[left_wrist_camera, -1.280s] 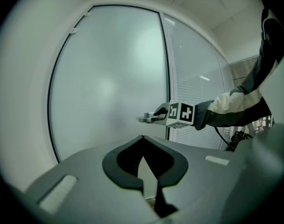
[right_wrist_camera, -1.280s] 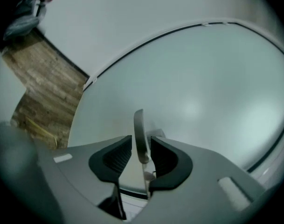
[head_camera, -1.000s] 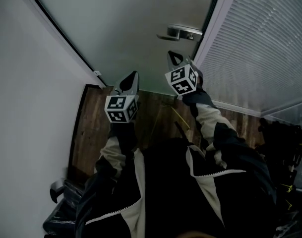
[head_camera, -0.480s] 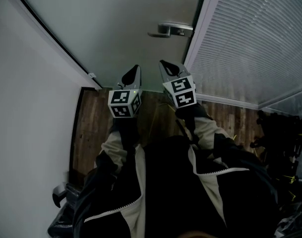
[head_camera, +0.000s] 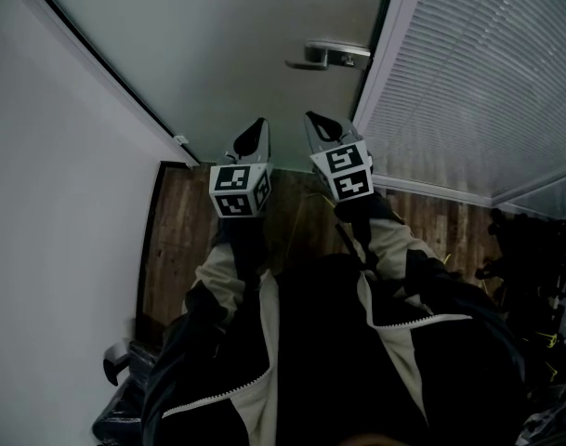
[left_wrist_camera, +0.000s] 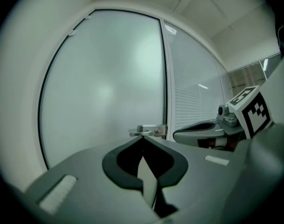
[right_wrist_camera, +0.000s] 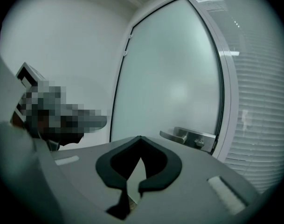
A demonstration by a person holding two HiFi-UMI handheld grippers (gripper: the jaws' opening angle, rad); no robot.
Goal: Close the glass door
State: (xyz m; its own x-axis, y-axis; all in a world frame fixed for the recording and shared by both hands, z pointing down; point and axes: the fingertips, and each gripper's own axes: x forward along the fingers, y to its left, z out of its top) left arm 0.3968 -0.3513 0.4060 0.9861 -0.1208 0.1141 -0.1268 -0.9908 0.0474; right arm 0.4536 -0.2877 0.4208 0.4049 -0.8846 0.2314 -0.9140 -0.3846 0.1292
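1. Head view: you hold the left gripper (head_camera: pixel 253 139) and the right gripper (head_camera: pixel 320 126) side by side ahead of your body. Both point at the glass door (head_camera: pixel 227 54) and neither touches it.
2. Left gripper view: the jaws are pressed together with the tips meeting, and nothing is between them. The right gripper view shows the same: jaws together and empty.
3. The door handle (head_camera: pixel 329 56) lies beyond both tools, clear of them. It is well to the right of the left gripper's line and only slightly right of the right gripper's line. Your right hand is the nearer one.
4. Handle's long axis: the lever runs level across the door. Its free end points left, toward the tools' side. Its pivot plate sits at the door's right edge.
5. Farthest: the frosted door fills the field ahead of both tools. Its right edge lies along the white frame (head_camera: pixel 387 59), beside the blind-covered panel (head_camera: pixel 487 82). Judgement: the door looks seated in the frame. Whether it has latched cannot be told, so any remaining push would go straight ahead, near the handle edge.
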